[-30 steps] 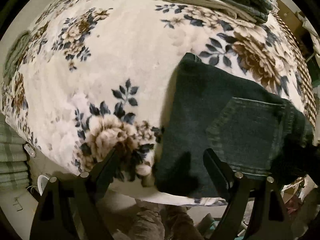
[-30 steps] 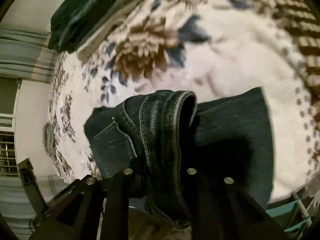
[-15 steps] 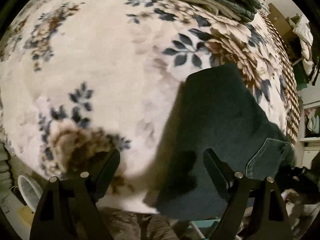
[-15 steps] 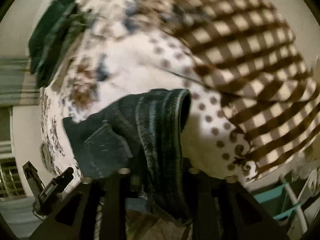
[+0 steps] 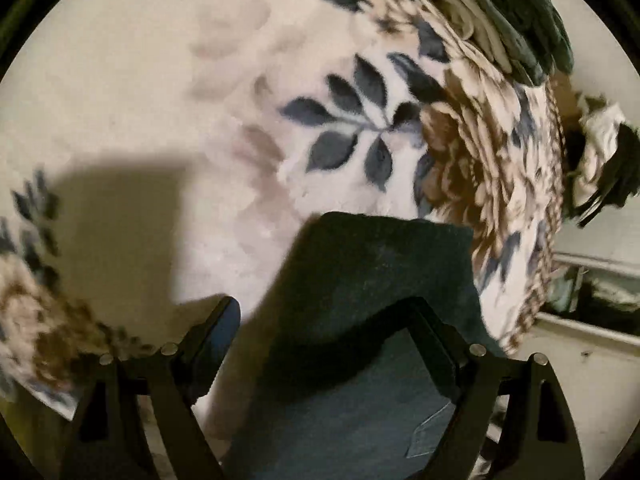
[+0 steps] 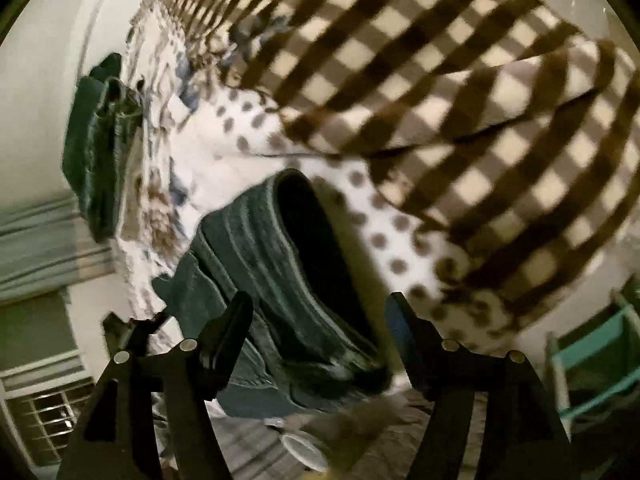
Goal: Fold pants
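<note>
Dark blue jeans (image 5: 372,280) lie folded on the floral blanket (image 5: 200,80) at the bed's near edge. In the left wrist view my left gripper (image 5: 324,320) is open, its jaws wide apart, with the denim lying between and over the right finger (image 5: 432,344). In the right wrist view the jeans' waistband (image 6: 288,248) stands up in a thick fold between the jaws. My right gripper (image 6: 320,320) is open, its fingers standing on either side of the fold; contact with the fold is unclear.
A stack of folded clothes (image 5: 512,12) lies at the far side of the bed, also seen in the right wrist view (image 6: 96,144). A brown checked blanket (image 6: 460,80) covers the bed's right part. A teal chair (image 6: 592,360) stands by the bed edge.
My right gripper has opened and let go of the waistband. Both grippers have swung toward the checked end of the bed. The jeans now sit closer under the left gripper.
</note>
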